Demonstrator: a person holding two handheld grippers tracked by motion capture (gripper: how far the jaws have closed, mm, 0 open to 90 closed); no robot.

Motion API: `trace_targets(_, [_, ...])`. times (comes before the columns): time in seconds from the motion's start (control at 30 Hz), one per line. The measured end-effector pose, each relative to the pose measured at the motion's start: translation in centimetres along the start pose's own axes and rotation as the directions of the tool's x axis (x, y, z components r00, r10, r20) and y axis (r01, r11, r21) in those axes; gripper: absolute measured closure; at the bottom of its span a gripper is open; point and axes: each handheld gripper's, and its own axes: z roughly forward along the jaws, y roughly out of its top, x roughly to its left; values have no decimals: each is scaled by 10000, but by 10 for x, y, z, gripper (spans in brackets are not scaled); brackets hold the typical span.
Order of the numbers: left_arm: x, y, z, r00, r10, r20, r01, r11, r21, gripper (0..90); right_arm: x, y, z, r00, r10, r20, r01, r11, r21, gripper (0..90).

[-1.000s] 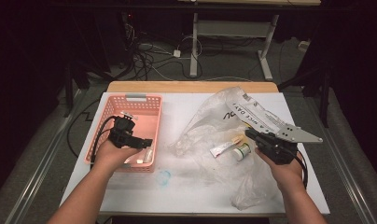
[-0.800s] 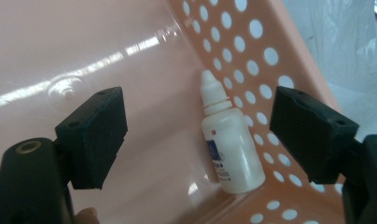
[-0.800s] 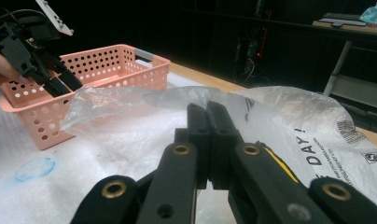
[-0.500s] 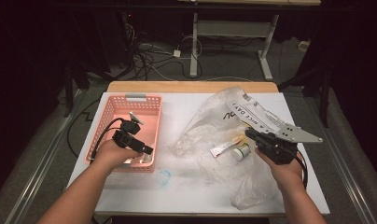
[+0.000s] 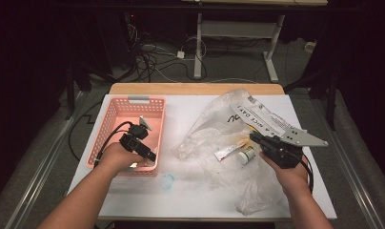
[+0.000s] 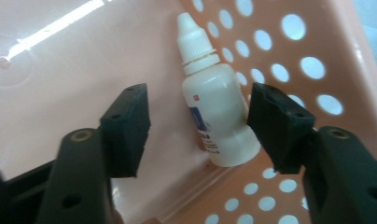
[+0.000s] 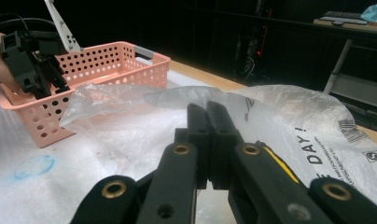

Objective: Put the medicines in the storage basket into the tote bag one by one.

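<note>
A white dropper bottle [image 6: 219, 116] lies on the floor of the pink perforated basket [image 5: 133, 102], against its wall [image 6: 294, 46]. My left gripper [image 6: 198, 93] reaches down into the basket near its front edge [image 5: 150, 156]. Its jaws have just been closing; the bottle lies between them, with a gap on one side, so the pads do not press. My right gripper [image 7: 207, 109] is shut, its tips resting at the edge of a crumpled clear plastic bag [image 5: 219, 124]. I cannot tell if a fold is pinched.
Inside the bag lie a white tube [image 5: 228, 151] and a small round jar [image 5: 246, 155]. A blue ring mark [image 5: 167, 181] is on the white table cover [image 5: 181, 205] in front of the basket. Cables and desk legs stand beyond the table.
My left hand has shifted slightly inside the basket, near its front wall. The right hand and the bag have stayed put.
</note>
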Motion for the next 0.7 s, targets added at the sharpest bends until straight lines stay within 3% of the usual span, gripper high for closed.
trace_targets(0.23, [-1, 1, 3, 9999, 136, -69, -135, 9995, 276, 395, 1, 0, 0, 10000, -31, 47, 31, 10000, -22, 900])
trace_targets(0.4, [-7, 3, 9, 9961, 484, -743, -414, 9948, 932, 456, 1, 0, 0, 10000, -27, 15, 27, 10000, -8, 900])
trace_targets(0.7, [-11, 6, 17, 9879, 737, -1363, -508, 9851, 1644, 543, 0, 0, 0, 10000, -43, 36, 43, 10000, -25, 900])
